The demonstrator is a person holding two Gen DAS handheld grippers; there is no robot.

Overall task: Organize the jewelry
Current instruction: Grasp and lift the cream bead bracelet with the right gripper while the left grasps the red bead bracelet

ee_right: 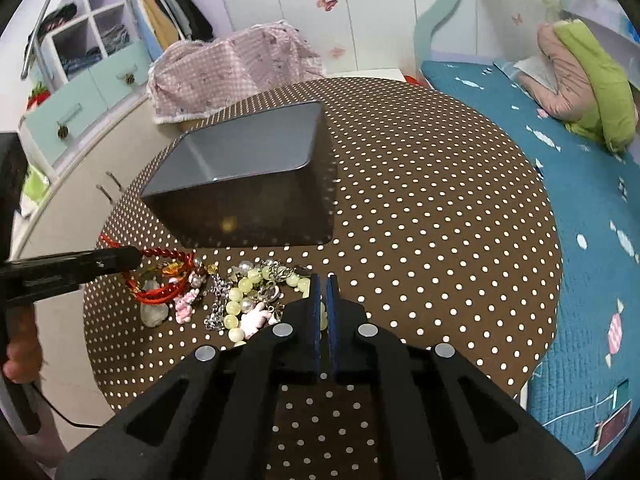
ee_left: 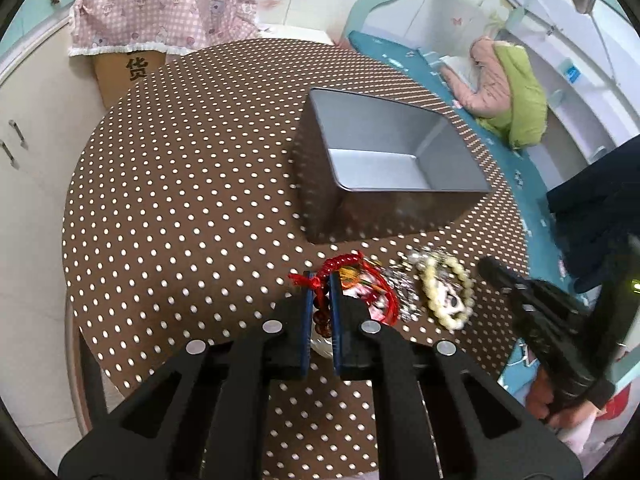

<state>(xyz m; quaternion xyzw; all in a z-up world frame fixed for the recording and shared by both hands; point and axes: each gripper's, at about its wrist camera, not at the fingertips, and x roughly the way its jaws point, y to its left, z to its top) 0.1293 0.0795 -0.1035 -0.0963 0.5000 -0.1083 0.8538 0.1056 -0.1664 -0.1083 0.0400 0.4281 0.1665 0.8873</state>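
Open rectangular metal tin (ee_left: 384, 148) sits upright on the polka-dot bench (ee_left: 180, 200), nothing visible inside. Just in front of it is a jewelry pile: red bead bracelet (ee_left: 344, 262) with red cord, silver chain (ee_right: 216, 312), pale yellow-green bead bracelet (ee_right: 240, 300) with charms, pink charm (ee_right: 184, 306). Pieces overlap and touch; pile is apart from the tin.

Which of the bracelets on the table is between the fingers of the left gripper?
The red bead bracelet with red cord. The left gripper is closed around it; the pale yellow-green bead bracelet lies untouched beside it.
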